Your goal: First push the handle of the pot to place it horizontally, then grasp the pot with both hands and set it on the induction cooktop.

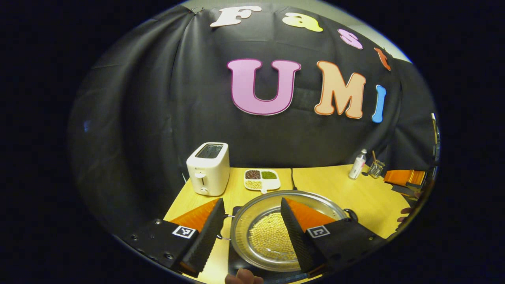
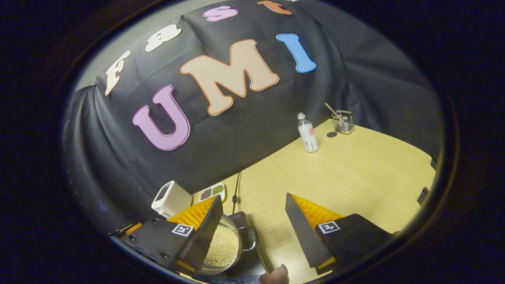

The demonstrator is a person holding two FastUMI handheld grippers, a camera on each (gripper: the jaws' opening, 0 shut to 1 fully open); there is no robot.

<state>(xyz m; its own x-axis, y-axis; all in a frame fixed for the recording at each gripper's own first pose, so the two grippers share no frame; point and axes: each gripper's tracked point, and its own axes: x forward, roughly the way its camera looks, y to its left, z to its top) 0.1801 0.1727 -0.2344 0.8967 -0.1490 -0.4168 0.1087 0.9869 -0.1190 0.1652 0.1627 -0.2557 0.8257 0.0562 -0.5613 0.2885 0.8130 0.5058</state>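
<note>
On the table [image 2: 355, 165], pot [image 1: 272, 232] handles lie crosswise.

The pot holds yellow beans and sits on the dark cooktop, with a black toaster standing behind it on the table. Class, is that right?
One detail is wrong: the toaster is white, not black, as the left gripper view shows. The rest holds: the pot holds yellow beans and sits on the dark cooktop, toaster behind it on the table.

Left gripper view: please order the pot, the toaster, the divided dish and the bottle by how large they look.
1. pot, though it is nearest to the camera
2. toaster
3. divided dish
4. bottle
</note>
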